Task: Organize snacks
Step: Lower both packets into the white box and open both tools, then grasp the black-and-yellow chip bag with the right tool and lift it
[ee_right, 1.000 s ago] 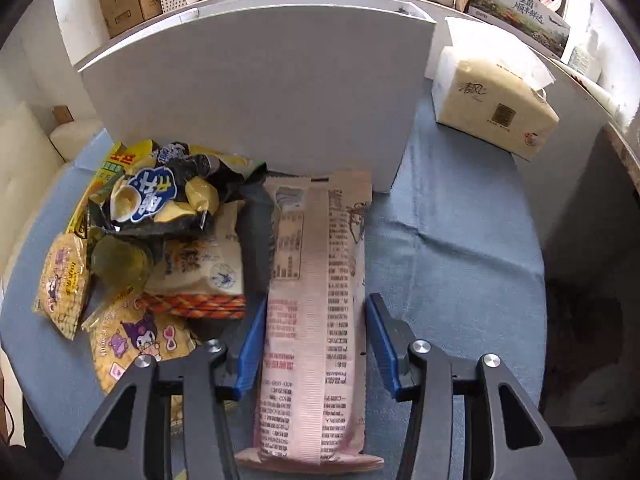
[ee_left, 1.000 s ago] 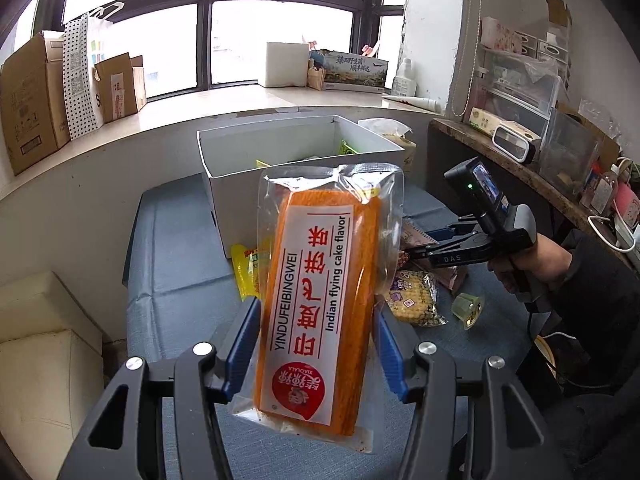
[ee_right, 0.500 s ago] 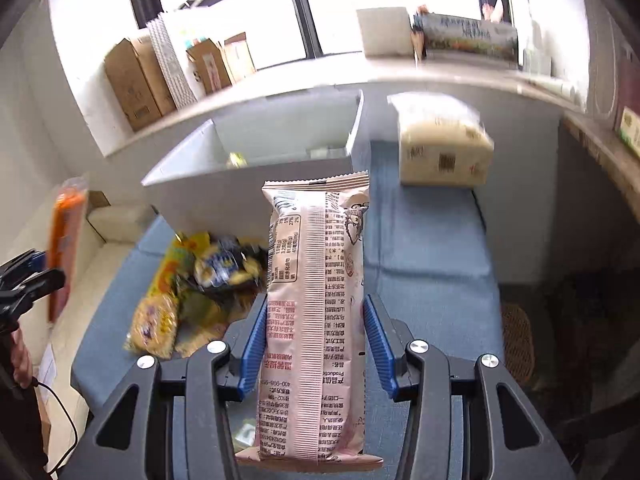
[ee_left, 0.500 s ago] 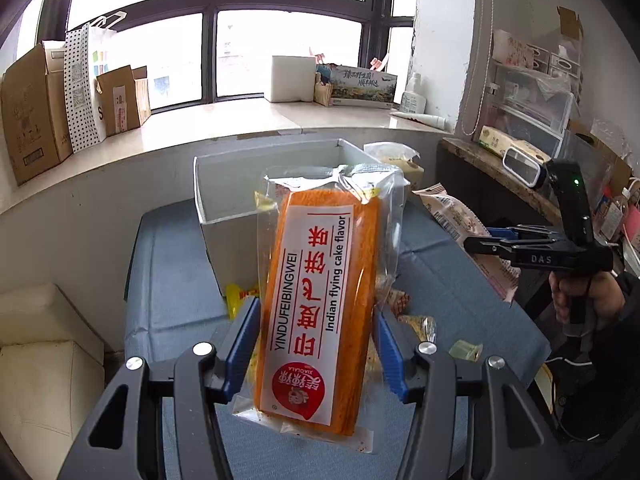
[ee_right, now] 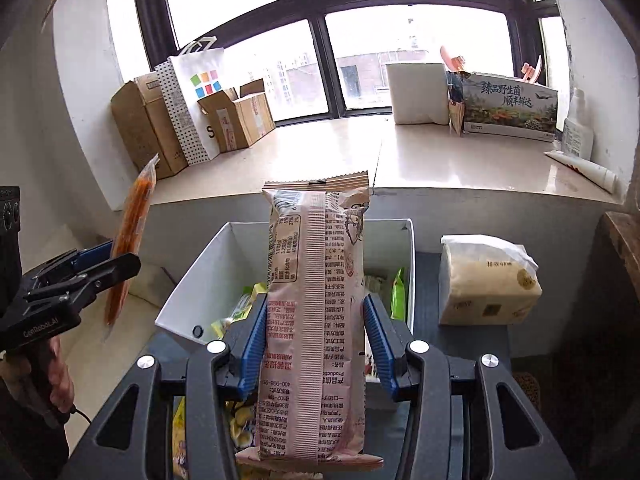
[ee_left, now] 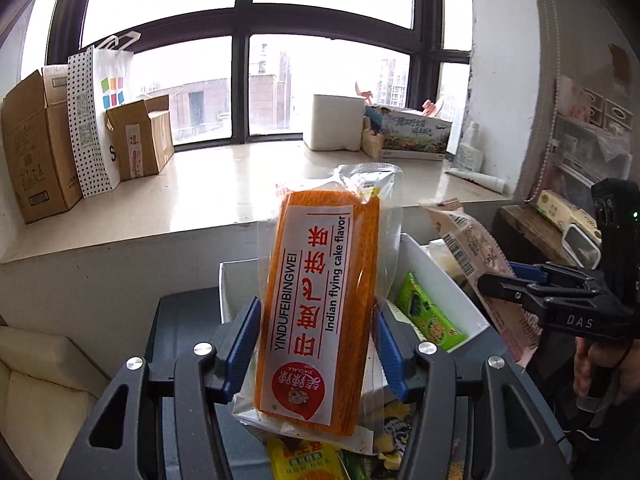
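Snacks: left tool (ee_left: 316, 344) clamps the clear-wrapped orange flying-cake pack (ee_left: 320, 308), upright, above the white open-top box's (ee_left: 440, 268) near-left corner. Right tool (ee_right: 314, 338) clamps the beige printed snack pack (ee_right: 316, 320), upright over the box front. Green packets (ee_left: 428, 312) inside. Tissue pack (ee_right: 486, 280) right of box on blue tabletop (ee_right: 428, 292).

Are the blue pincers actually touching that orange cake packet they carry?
Touching. In the left wrist view the left gripper has its blue pads pressed against both sides of the orange cake packet, which hangs above the white box.
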A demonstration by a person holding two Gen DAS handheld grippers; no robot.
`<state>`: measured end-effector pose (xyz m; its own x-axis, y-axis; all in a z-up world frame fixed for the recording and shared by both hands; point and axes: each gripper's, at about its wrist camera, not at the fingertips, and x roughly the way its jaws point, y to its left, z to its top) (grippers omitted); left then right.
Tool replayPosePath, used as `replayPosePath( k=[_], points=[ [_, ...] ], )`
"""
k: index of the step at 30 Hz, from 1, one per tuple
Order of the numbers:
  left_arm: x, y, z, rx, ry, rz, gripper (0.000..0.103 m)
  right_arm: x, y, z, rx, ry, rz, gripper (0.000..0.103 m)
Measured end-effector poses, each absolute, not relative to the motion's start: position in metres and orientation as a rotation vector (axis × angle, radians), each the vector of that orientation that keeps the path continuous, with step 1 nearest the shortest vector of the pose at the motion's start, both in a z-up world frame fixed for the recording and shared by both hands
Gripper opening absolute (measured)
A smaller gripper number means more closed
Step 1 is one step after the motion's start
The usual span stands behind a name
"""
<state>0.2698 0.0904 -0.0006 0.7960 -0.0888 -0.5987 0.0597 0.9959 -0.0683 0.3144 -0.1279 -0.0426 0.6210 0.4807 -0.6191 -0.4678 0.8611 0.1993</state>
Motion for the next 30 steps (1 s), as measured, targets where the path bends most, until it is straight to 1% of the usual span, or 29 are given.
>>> replayPosePath(
  k=[5, 6, 7, 8, 9, 10, 11, 12, 17, 21, 30],
  points=[
    [0.317, 0.096, -0.039, -0.013, 0.738, -0.009, 0.060, 0.367, -0.114, -0.059, 0.009, 0.788, 0.490, 0.051],
    [0.321, 0.095, -0.046, -0.003, 0.748, -0.008, 0.064, 0.372, -0.113, -0.063, 0.003, 0.795, 0.478, 0.051],
    [0.324, 0.095, -0.051, 0.001, 0.756, -0.009, 0.075, 0.377, -0.111, -0.066, -0.006, 0.798, 0.473, 0.052],
    [0.326, 0.094, -0.055, 0.003, 0.762, -0.005, 0.083, 0.381, -0.109, -0.068, -0.012, 0.801, 0.473, 0.053],
    [0.325, 0.094, -0.058, 0.005, 0.759, 0.003, 0.093, 0.385, -0.107, -0.069, -0.019, 0.807, 0.468, 0.056],
    [0.324, 0.096, -0.058, -0.003, 0.747, 0.001, 0.099, 0.386, -0.107, -0.070, -0.025, 0.801, 0.444, 0.076],
    [0.323, 0.098, -0.058, -0.018, 0.738, -0.006, 0.101, 0.384, -0.107, -0.069, -0.026, 0.784, 0.424, 0.099],
    [0.321, 0.099, -0.056, -0.031, 0.733, -0.015, 0.103, 0.382, -0.108, -0.067, -0.024, 0.760, 0.425, 0.103],
    [0.314, 0.103, -0.047, -0.057, 0.731, 0.001, 0.103, 0.371, -0.100, -0.064, -0.114, 0.745, 0.414, 0.103],
    [0.300, 0.106, -0.037, -0.068, 0.711, 0.010, 0.103, 0.356, -0.106, -0.059, -0.077, 0.732, 0.450, 0.103],
    [0.219, 0.102, -0.014, -0.009, 0.650, 0.013, 0.103, 0.282, -0.141, -0.051, 0.018, 0.693, 0.531, 0.103]
  ],
)
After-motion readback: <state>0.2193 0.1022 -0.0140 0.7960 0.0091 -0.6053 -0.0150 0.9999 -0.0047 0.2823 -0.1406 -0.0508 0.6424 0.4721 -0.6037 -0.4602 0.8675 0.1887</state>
